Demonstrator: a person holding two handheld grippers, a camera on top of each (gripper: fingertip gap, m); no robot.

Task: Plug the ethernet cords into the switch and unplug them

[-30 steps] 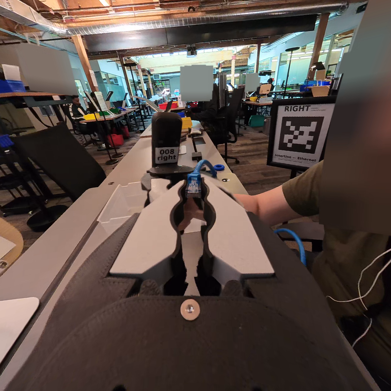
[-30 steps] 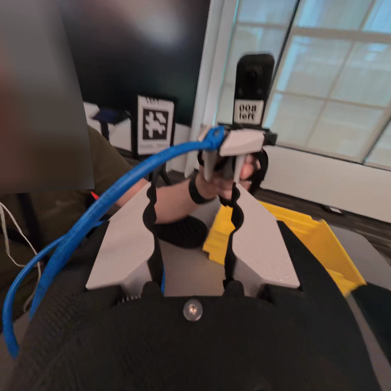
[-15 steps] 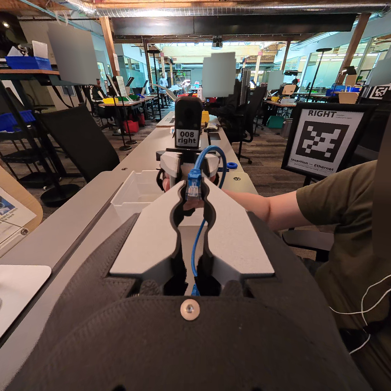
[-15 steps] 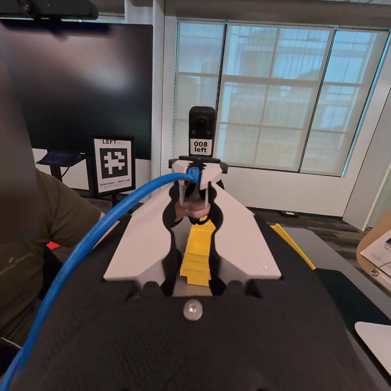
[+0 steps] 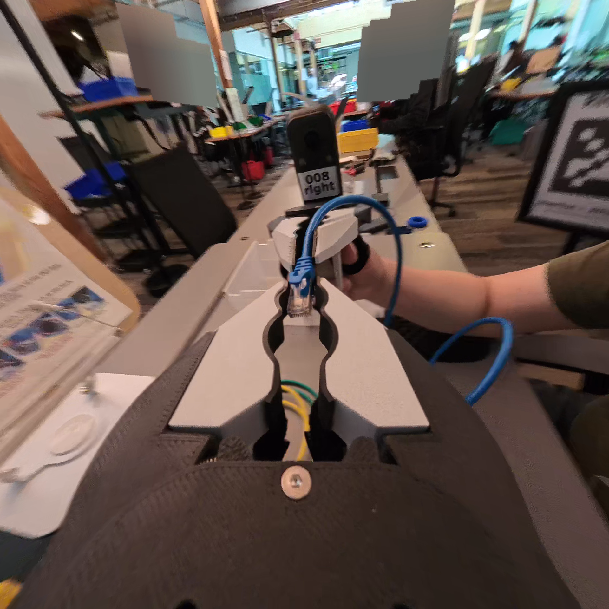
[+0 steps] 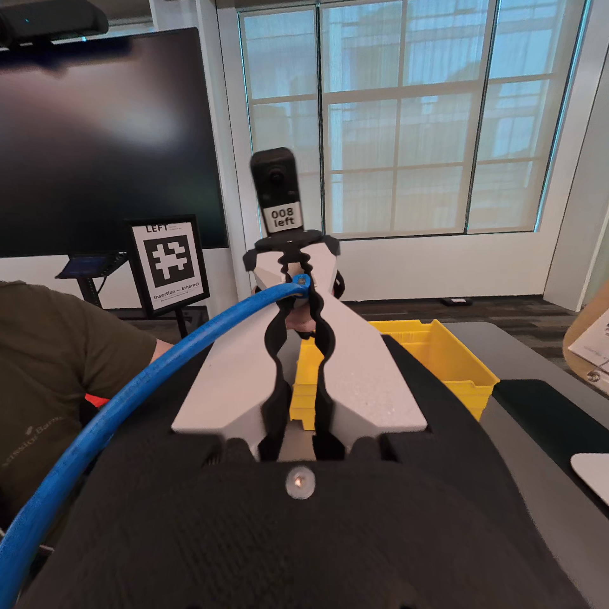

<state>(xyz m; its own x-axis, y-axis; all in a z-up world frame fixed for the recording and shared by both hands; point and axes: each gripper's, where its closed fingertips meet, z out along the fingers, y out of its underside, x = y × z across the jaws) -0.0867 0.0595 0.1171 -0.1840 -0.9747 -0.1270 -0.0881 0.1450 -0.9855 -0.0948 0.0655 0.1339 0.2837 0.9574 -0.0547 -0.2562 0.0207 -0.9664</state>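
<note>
Both grippers face each other mid-air, passing the blue cord (image 5: 393, 260): the left gripper (image 5: 300, 298) pinches its plug (image 5: 299, 296) at the tips, the right gripper (image 6: 298, 293) looks clamped on the cord, probably to reorient it, no switch in sight.

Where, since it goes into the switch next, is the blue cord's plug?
Centre of the left wrist view: the plug sits between the tips of the left tongs, the right tongs around its blue cord just behind.
</note>
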